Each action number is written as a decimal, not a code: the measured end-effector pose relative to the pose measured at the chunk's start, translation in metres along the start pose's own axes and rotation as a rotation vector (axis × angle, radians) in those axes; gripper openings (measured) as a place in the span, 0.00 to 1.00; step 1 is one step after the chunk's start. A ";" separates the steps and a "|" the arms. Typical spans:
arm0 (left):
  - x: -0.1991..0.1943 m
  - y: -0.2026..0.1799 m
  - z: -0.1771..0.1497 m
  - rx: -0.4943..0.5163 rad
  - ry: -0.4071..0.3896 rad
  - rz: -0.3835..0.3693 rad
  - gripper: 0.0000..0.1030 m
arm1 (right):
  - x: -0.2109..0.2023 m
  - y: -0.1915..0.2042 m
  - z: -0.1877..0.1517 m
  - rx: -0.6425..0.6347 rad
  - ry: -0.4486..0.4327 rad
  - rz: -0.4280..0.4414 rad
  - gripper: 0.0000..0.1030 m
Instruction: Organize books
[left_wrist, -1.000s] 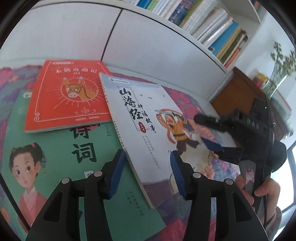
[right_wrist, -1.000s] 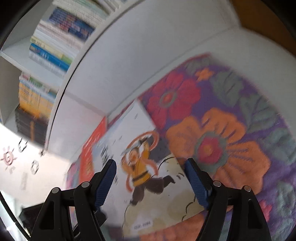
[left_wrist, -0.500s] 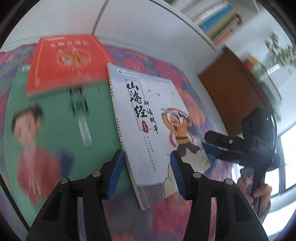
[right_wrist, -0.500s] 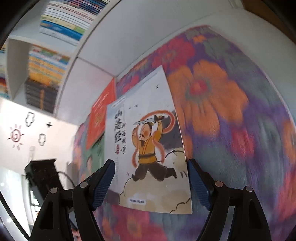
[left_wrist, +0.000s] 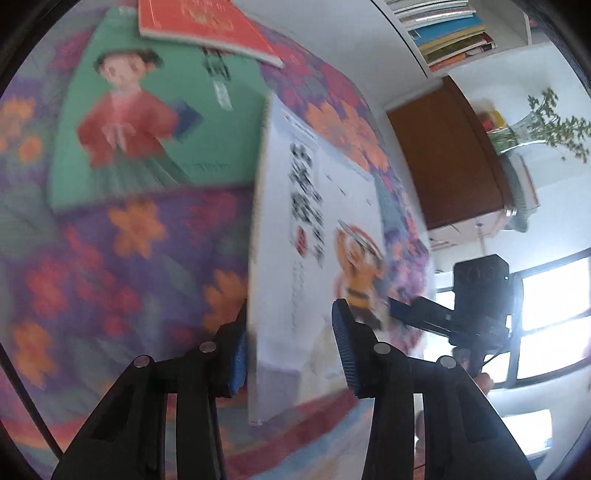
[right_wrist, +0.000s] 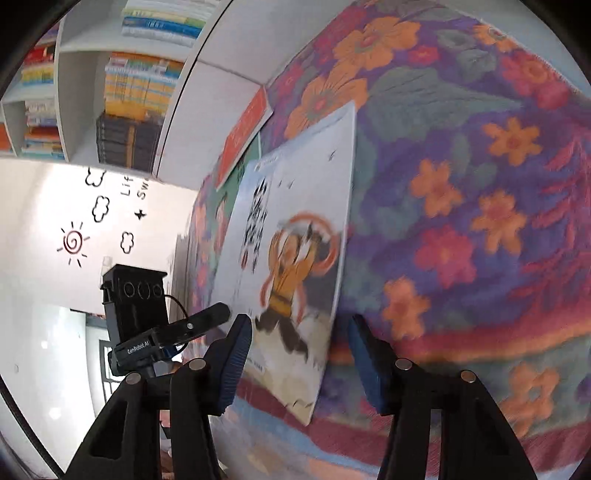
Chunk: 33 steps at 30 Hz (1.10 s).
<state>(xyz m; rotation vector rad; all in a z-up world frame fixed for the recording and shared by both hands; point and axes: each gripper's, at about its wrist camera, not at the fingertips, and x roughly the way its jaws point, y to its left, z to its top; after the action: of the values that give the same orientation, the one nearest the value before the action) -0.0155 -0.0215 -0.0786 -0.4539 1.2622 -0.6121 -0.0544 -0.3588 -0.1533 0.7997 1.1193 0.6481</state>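
A white book with a sword-fighter cover (left_wrist: 317, 236) lies on the flowered cloth; it also shows in the right wrist view (right_wrist: 291, 243). My left gripper (left_wrist: 288, 350) is open, its jaws on either side of the book's near spine edge. My right gripper (right_wrist: 299, 354) is open, its jaws on either side of the book's near right edge. A green book with a girl (left_wrist: 147, 122) lies to the left, with a red book (left_wrist: 207, 26) resting on its far end. Both views are blurred.
A white cabinet with shelves full of books (left_wrist: 450, 33) stands behind the table; the shelves also show in the right wrist view (right_wrist: 136, 85). A brown wooden cabinet (left_wrist: 447, 147) with a plant in a vase (left_wrist: 546, 122) stands at the right.
Both grippers have moved in toward the white book, so its near edges now sit between their open jaws. The green and red books have slid toward the upper left of the left wrist view.
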 end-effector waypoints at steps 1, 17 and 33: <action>-0.001 0.001 0.004 0.020 0.006 0.010 0.38 | 0.001 -0.002 0.001 0.004 0.005 0.014 0.51; 0.002 0.016 0.033 0.056 0.001 0.035 0.21 | 0.028 -0.003 0.038 0.029 -0.042 -0.027 0.14; -0.063 -0.025 0.017 0.334 -0.101 0.260 0.19 | 0.036 0.086 0.022 -0.184 -0.039 -0.131 0.14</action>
<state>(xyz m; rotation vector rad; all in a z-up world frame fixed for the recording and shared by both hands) -0.0154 0.0004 -0.0120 -0.0408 1.0754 -0.5578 -0.0276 -0.2860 -0.0964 0.5743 1.0502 0.6129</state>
